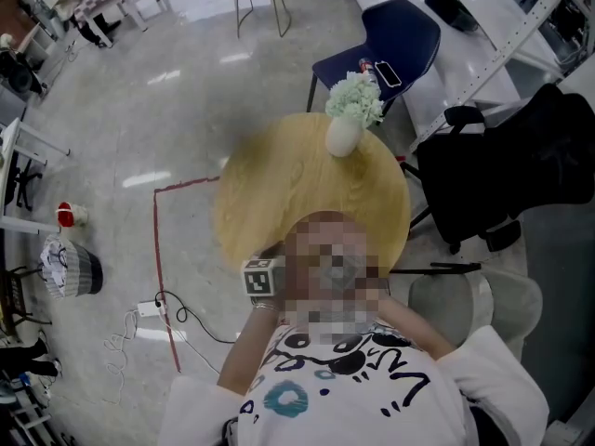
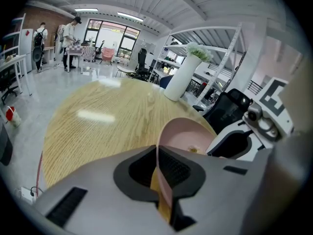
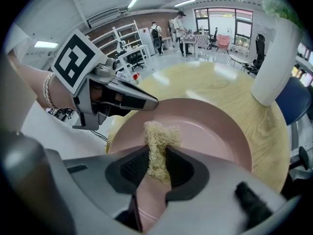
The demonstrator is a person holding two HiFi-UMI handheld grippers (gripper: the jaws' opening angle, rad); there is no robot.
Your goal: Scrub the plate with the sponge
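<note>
- Clamping pink plate (image 2: pixel 186 133) rim in left gripper (image 2: pixel 159 170) fingers, at worktop (image 2: pixel 98 116) near edge
- Pinching sponge (image 3: pixel 157 141) in right gripper (image 3: pixel 156 169) fingers, against plate face
- Standing clear at far edge: white vase (image 2: pixel 181 80)

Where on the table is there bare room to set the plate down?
The tabletop is bare from the vase at its far edge to the plate. Crowded near edge: left hand-held gripper on the plate, right hand-held gripper with the sponge.
</note>
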